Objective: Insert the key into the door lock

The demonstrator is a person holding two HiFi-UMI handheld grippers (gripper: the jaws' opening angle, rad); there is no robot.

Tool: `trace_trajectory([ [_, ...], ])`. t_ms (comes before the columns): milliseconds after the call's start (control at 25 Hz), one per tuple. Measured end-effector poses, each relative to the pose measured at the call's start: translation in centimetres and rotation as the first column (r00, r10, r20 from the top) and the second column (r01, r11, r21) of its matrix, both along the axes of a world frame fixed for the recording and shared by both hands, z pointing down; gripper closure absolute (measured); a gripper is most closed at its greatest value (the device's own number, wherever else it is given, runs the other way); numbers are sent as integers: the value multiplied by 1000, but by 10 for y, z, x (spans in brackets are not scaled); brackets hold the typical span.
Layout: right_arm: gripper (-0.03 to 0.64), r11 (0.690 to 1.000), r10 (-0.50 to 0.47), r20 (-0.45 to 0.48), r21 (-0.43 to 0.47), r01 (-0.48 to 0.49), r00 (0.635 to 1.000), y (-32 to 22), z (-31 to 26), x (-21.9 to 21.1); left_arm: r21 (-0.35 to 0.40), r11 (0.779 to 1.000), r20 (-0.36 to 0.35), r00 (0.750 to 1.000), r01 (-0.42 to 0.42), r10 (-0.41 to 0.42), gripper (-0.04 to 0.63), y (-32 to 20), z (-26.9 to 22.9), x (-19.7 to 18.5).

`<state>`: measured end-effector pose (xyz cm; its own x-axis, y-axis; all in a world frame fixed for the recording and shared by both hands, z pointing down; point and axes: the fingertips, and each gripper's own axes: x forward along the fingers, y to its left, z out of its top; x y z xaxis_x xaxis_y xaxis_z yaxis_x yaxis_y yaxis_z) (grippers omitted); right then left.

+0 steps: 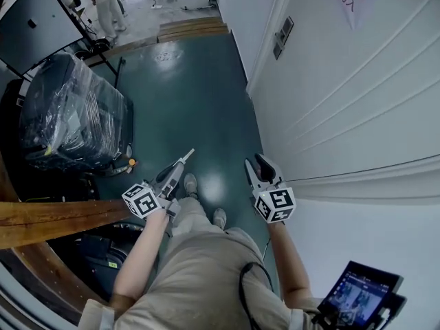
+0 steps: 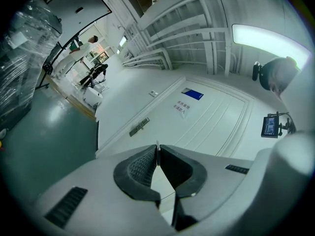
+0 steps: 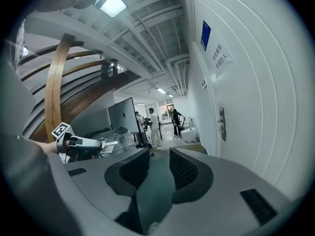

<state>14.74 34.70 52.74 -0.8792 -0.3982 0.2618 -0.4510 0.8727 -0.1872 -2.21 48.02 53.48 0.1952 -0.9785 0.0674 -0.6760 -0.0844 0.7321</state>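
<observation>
**Key carried toward door, not yet at lock**

Head view: left gripper [image 1: 181, 163] is clamped on the key [image 1: 190, 154], tip poking out. Right gripper [image 1: 257, 168] is released and empty. The door lock [image 1: 283, 37] sits well ahead on the white door [image 1: 357, 102]. The contents of the plastic-wrapped crate [image 1: 69, 115] on the left can't be made out.

Left gripper view: pads pinch the thin key blade; the lock is off to the left, not lined up.

Right gripper view: jaws apart, nothing between them.

Looks like the approach step. The next move calls for getting close and aiming the blade at the keyhole.

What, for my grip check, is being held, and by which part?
The left gripper pinches the key by its rear end, blade sticking out ahead. The right gripper holds nothing.
</observation>
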Motion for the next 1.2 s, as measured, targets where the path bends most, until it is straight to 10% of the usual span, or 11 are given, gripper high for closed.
trace_trajectory([
  [1200, 482, 971, 225, 30, 70, -227, 974, -236, -30, -220, 58, 962, -56, 961, -266, 270, 561, -274, 2, -221],
])
